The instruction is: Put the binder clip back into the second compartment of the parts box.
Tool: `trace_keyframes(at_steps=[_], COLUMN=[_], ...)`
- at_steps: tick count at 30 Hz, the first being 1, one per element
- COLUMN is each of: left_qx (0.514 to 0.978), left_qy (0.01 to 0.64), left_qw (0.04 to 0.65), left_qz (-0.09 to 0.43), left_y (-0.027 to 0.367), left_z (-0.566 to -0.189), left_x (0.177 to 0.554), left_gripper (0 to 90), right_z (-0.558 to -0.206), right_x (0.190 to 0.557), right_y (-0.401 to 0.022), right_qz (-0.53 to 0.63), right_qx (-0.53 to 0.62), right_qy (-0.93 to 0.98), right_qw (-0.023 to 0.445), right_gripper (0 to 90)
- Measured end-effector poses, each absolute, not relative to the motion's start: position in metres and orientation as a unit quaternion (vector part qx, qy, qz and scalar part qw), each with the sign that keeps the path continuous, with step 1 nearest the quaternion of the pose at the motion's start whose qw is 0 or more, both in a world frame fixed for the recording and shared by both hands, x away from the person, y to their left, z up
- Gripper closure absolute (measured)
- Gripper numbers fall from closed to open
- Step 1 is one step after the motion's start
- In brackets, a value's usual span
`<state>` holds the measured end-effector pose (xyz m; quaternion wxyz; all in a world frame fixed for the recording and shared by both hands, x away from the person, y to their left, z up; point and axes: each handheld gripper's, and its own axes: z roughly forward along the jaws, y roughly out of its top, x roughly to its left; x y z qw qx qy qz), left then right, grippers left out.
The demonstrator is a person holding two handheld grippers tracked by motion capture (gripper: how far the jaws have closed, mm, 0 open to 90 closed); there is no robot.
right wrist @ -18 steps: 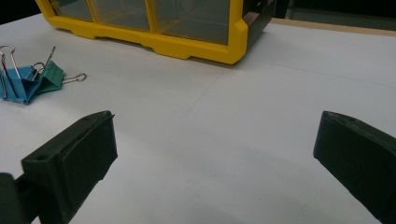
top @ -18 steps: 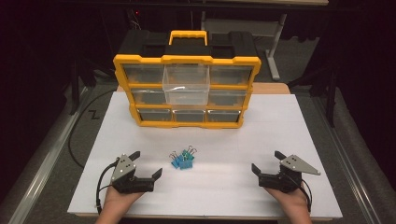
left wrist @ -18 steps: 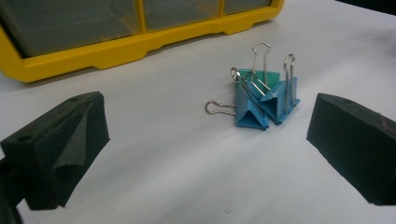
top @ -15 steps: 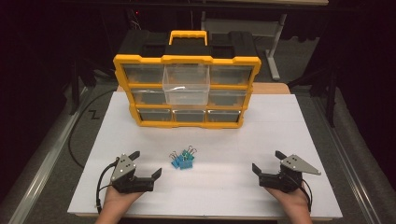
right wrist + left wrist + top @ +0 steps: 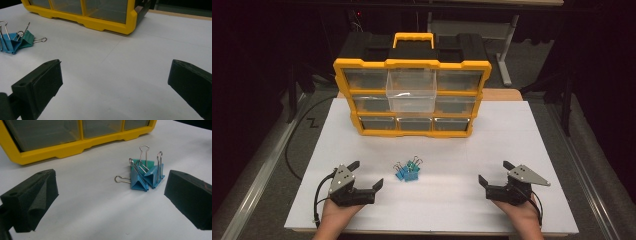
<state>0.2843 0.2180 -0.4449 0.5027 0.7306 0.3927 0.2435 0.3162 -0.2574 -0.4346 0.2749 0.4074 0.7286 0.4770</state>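
A small heap of blue and green binder clips (image 5: 408, 170) lies on the white sheet in front of a yellow drawer organizer (image 5: 412, 97). One clear drawer (image 5: 411, 90) in the organizer's upper middle is pulled out. My left gripper (image 5: 366, 175) rests at the near left, open and empty, with the binder clips (image 5: 144, 173) just ahead between its jaws' line of sight. My right gripper (image 5: 496, 172) rests at the near right, open with nothing between its jaws. In the right gripper view the binder clips (image 5: 15, 40) lie far to the left.
The white sheet (image 5: 512, 140) covers most of the table. The organizer (image 5: 95, 12) stands at the sheet's far side with its other drawers shut. Dark floor and a metal rail (image 5: 257, 175) flank the table on the left.
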Motion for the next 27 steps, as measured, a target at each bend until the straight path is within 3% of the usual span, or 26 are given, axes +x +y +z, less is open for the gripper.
trace_keyframes(at_steps=[27], left_qx=[0.732], left_qy=[0.382], left_qw=[0.51], left_qz=[0.242], left_y=[0.219], left_z=[-0.444], left_x=[0.284], left_gripper=[0.3], right_z=[-0.436], right_x=[0.353], right_y=[-0.181], right_qz=[0.474], right_qx=[0.378], right_qy=[0.763], right_qw=[0.223], right_gripper=[0.4])
